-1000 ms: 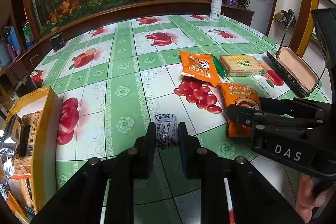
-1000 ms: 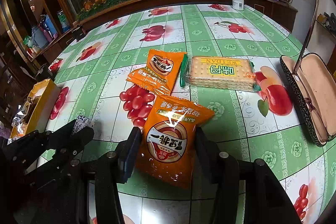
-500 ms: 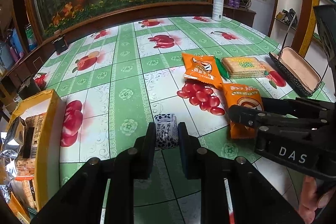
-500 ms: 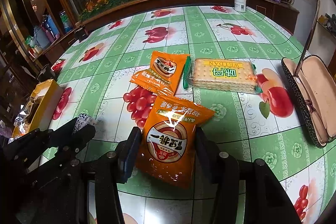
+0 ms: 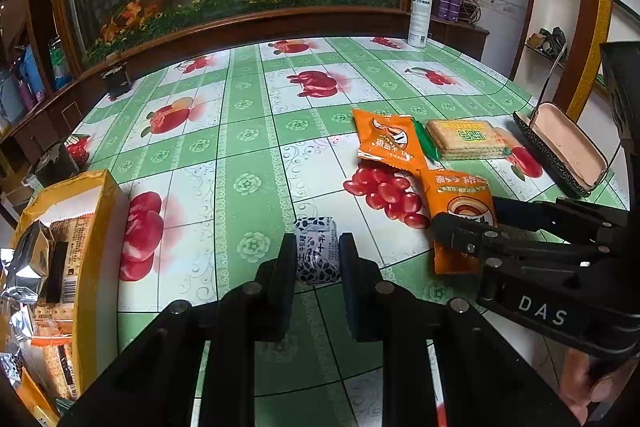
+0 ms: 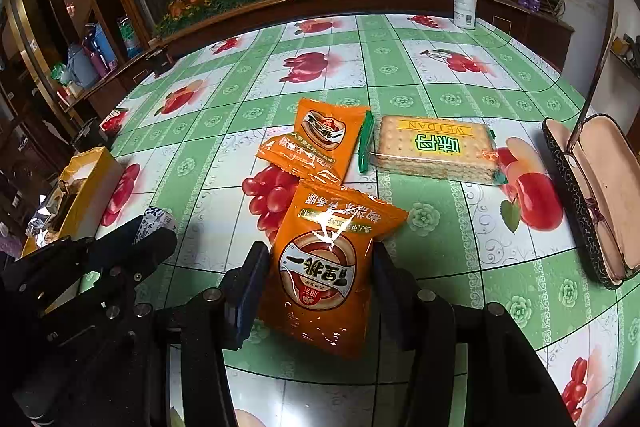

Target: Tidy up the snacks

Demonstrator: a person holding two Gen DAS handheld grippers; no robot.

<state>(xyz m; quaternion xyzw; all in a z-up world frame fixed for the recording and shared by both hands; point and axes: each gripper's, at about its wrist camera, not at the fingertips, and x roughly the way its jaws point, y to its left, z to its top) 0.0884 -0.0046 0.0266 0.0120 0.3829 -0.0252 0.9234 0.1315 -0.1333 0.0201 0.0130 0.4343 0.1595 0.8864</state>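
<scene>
Snacks gripped: left gripper [image 5: 316,259] jaws clamp a small blue-white packet [image 5: 317,247] at lower centre; right gripper [image 6: 316,279] jaws pinch an orange bag [image 6: 326,267].

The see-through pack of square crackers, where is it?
In the right wrist view the clear cracker pack lies mid-table, between the smaller orange snack packet and the open glasses case.

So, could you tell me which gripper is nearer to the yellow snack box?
Left. The left gripper, shut on the small blue-and-white packet, sits beside the yellow snack box; the right gripper holds the orange packet farther right.
</scene>
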